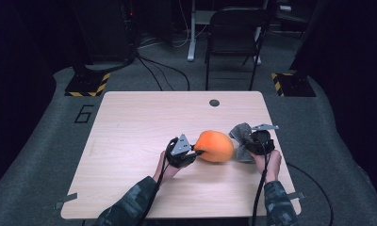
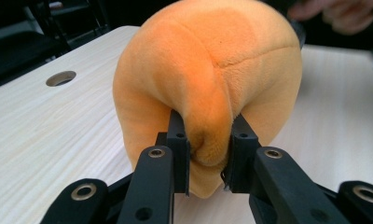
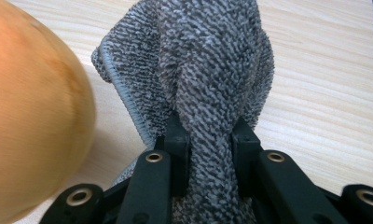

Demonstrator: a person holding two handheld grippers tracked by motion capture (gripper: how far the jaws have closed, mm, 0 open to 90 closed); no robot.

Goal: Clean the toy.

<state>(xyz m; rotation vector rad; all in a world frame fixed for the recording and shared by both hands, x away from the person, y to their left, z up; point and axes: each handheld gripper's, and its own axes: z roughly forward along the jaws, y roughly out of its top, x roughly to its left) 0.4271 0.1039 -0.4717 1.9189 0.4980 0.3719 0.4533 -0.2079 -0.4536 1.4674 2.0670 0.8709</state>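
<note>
My left gripper pinches a fold of the orange plush, which sits mid-table toward the near right. My right gripper pinches the grey cloth, just right of it. Judged step: both items secured. Next move likely requires bringing cloth against plush. No containers present.

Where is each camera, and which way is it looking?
High view: above the person's side, facing forward and down on the table; forearms, hands, both hand-held grippers.
Left gripper view: on the left hand-held gripper, facing the orange plush; black jaws.
Right gripper view: on the right hand-held gripper, facing the grey cloth; black jaws.
Shared: plush.
</note>
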